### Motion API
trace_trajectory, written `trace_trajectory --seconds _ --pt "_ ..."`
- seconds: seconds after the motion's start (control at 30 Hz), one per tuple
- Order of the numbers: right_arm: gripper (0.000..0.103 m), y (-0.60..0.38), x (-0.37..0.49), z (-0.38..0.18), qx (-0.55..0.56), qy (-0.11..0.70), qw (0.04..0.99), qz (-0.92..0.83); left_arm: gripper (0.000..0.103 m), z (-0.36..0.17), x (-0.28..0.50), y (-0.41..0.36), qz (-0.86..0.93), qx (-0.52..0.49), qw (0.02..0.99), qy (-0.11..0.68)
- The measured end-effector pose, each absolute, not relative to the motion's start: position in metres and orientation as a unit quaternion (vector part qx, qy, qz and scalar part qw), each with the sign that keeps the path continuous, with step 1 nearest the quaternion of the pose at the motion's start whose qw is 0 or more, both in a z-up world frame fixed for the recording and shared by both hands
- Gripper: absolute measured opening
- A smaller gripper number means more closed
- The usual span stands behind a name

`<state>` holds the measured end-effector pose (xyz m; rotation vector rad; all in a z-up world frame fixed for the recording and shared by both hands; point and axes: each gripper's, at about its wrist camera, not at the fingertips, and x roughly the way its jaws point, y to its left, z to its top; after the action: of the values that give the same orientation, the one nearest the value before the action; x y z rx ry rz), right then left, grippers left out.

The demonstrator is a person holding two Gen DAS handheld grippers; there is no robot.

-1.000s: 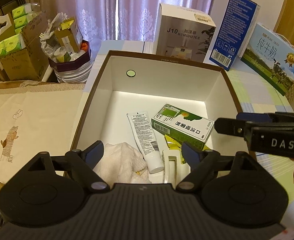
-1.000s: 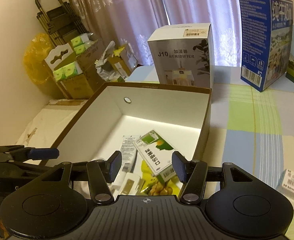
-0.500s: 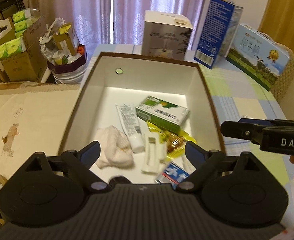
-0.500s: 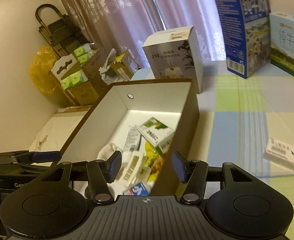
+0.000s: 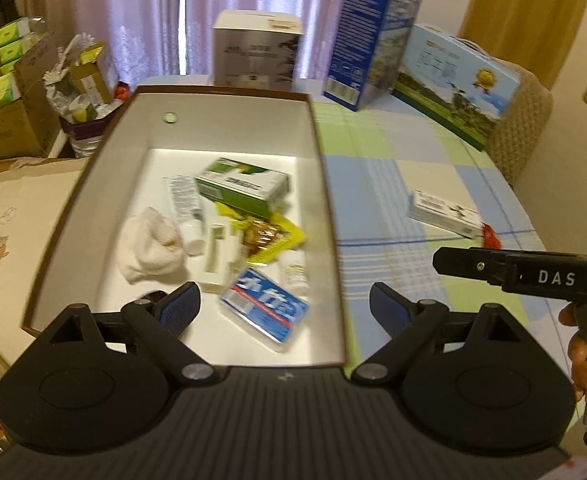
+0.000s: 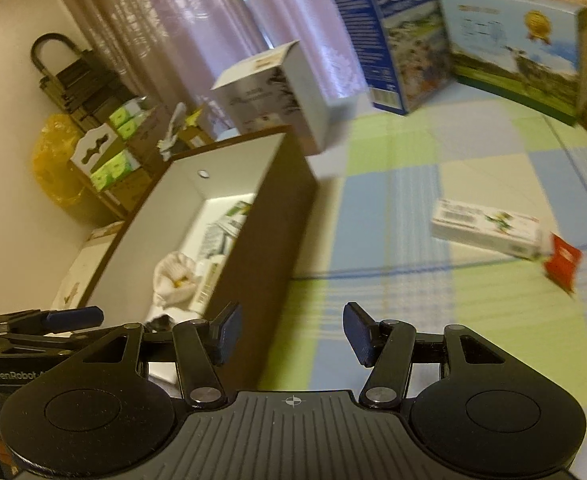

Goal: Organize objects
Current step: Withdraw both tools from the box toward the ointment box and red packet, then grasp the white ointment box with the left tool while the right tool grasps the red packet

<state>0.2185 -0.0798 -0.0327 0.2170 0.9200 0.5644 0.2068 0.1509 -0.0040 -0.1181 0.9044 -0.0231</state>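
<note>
White carton (image 6: 487,229) with green print, the thing we judge is next to be put away, lies flat on the checked cloth of the table (image 6: 397,216), well apart from the brown storage box (image 5: 325,184), with a small red packet (image 6: 562,262) touching its far end. The box already holds a green carton (image 5: 242,187), a tube (image 5: 185,204), a white cloth (image 5: 151,245), a yellow snack bag (image 5: 271,236) and a blue packet (image 5: 264,309). Our right tool (image 6: 289,334) is about half spread and empty, its pads over bare cloth beside the box's outer wall. Our left tool (image 5: 284,307) is spread wide, its jaws having just been opening, with nothing between them; it hovers over the near end of the box. We judge the step in hand to be the right tool's reach for the white carton. To do it well we should align the pads across the carton's narrow width, not its length, widen the jaws before descending, come down near the middle so it lifts level, and stay clear of the red packet so it is not dragged along. Motion blur hides the carton's exact edges.
</note>
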Motion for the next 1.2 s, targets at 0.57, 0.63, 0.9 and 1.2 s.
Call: trace_trajectory --seconds 0.57,0.63,0.9,1.2 --pt "0.053 -0.208 0.203 -0.051 0.106 0.46 0.864 0.177 0.09 -0.02 0.216 0.021 -0.087 -0.02 0.883 0.461" --pt "0.053 -0.219 0.204 -0.054 0.107 0.463 0.863 0.17 0.09 -0.024 0.219 0.01 -0.092 -0.016 0.881 0.464" --pt "0.053 -0.255 0.214 -0.069 0.099 0.478 0.861 0.146 0.09 -0.039 0.241 -0.028 -0.102 0.003 0.875 0.472" --pt "0.053 -0.288 0.236 -0.088 0.101 0.494 0.855 0.122 0.09 -0.07 0.285 -0.06 -0.136 0.036 0.873 0.467"
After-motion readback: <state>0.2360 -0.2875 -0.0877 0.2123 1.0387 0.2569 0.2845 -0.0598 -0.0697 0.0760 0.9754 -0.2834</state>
